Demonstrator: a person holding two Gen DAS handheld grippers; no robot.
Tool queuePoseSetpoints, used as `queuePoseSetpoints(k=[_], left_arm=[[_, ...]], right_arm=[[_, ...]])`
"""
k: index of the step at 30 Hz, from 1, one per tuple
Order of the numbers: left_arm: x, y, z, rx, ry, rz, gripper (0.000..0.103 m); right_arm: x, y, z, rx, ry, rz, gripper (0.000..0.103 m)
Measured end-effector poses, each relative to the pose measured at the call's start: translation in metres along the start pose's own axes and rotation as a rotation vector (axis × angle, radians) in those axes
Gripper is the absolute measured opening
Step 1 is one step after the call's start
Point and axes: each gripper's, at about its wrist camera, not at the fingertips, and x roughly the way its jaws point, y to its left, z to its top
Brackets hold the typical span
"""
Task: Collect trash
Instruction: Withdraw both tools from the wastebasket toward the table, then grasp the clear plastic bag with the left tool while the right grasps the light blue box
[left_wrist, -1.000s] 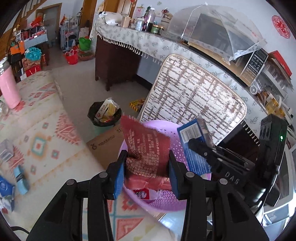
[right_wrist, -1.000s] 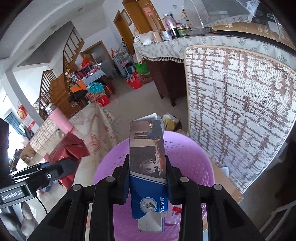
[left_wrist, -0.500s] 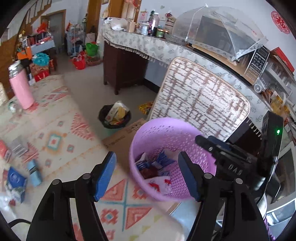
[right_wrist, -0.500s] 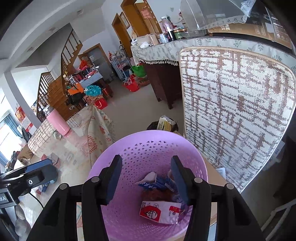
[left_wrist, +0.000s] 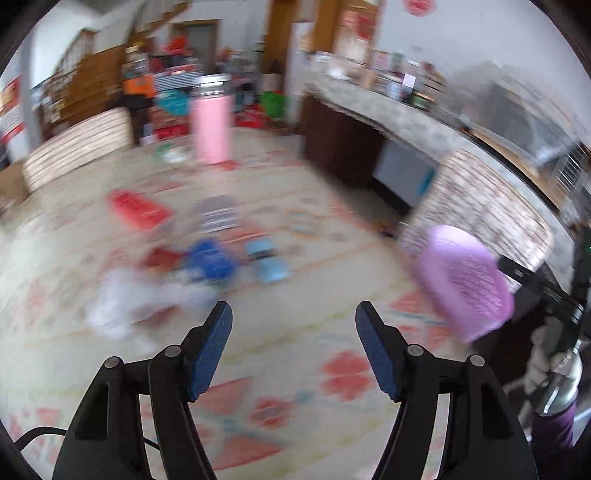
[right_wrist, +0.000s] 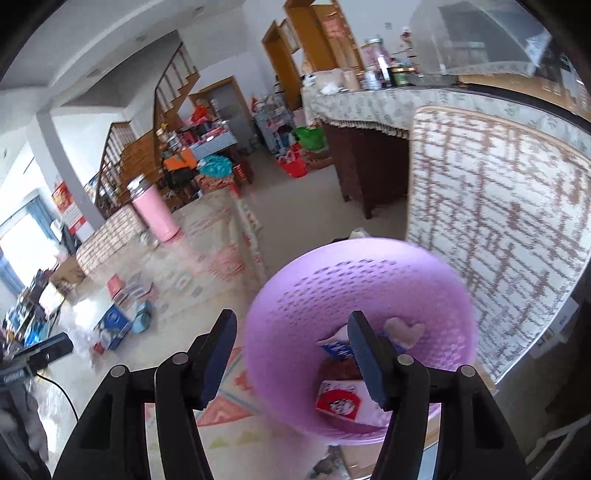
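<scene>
My left gripper (left_wrist: 293, 308) is open and empty above the patterned tablecloth (left_wrist: 295, 369); its view is blurred. Ahead of it lies loose trash: a blue packet (left_wrist: 210, 258), a light blue piece (left_wrist: 267, 264), a red packet (left_wrist: 138, 208), a striped packet (left_wrist: 218, 218) and clear plastic wrap (left_wrist: 122, 302). The purple basket (left_wrist: 465, 280) stands to its right. My right gripper (right_wrist: 291, 315) hovers over the left rim of the basket (right_wrist: 354, 251), jaws opening with nothing between them. Inside lie a red-and-white packet (right_wrist: 340, 400) and a blue carton (right_wrist: 336, 349).
A tall pink bottle (left_wrist: 210, 122) stands at the far side of the table. A woven chair back (right_wrist: 498, 229) rises right behind the basket. A cloth-covered sideboard (right_wrist: 369, 107) with jars lines the back wall. Floor clutter and a staircase lie beyond.
Both grippers opened and dropped the red packet and the blue carton into the basket. The left gripper then swung left, away from the basket and toward the trash on the table. The right gripper drifted slightly left.
</scene>
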Motion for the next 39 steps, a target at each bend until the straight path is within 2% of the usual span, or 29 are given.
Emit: queuePoseSetpoints(k=[2,5,7,9,13,16,20,21,22,24,28,33,39], left_arm=[[-0.007,0.034,-0.006,-0.008,-0.018,0.079,0.068],[-0.008,0.063,-0.012,0.064,-0.033,0.207,0.068],[-0.003,0.075,-0.015,0.104,-0.024,0.243,0.068],[0.006,0.089,-0.016,0.136,-0.008,0.251,0.068],[0.033,0.107,-0.011,0.176,0.02,0.21,0.073],[0.051,0.111,-0.007,0.175,0.022,0.166,0.077],[0.065,0.113,-0.005,0.129,0.031,0.158,0.077],[0.067,0.115,-0.005,0.106,0.05,0.181,0.07],[0.066,0.117,-0.005,0.085,0.053,0.201,0.044],[0.063,0.122,-0.006,0.039,0.076,0.182,0.014],[0.049,0.144,-0.013,-0.111,0.039,0.098,0.013],[0.036,0.16,-0.022,-0.175,0.0,0.045,0.013],[0.021,0.183,-0.029,-0.259,-0.046,-0.054,0.013]], right_arm=[[0.006,0.014,-0.005,-0.02,0.017,0.011,0.068],[0.015,0.034,-0.011,-0.043,0.042,0.03,0.068],[0.02,0.048,-0.016,-0.062,0.059,0.038,0.068],[0.024,0.063,-0.021,-0.082,0.075,0.045,0.068],[0.033,0.09,-0.027,-0.126,0.11,0.055,0.068],[0.039,0.11,-0.033,-0.155,0.135,0.067,0.068],[0.049,0.136,-0.038,-0.194,0.161,0.081,0.068],[0.052,0.143,-0.04,-0.205,0.169,0.086,0.068],[0.055,0.148,-0.041,-0.213,0.174,0.09,0.068],[0.064,0.161,-0.043,-0.234,0.194,0.106,0.068],[0.084,0.183,-0.046,-0.247,0.231,0.131,0.069],[0.114,0.211,-0.042,-0.271,0.265,0.137,0.069],[0.155,0.243,-0.027,-0.338,0.242,0.05,0.069]])
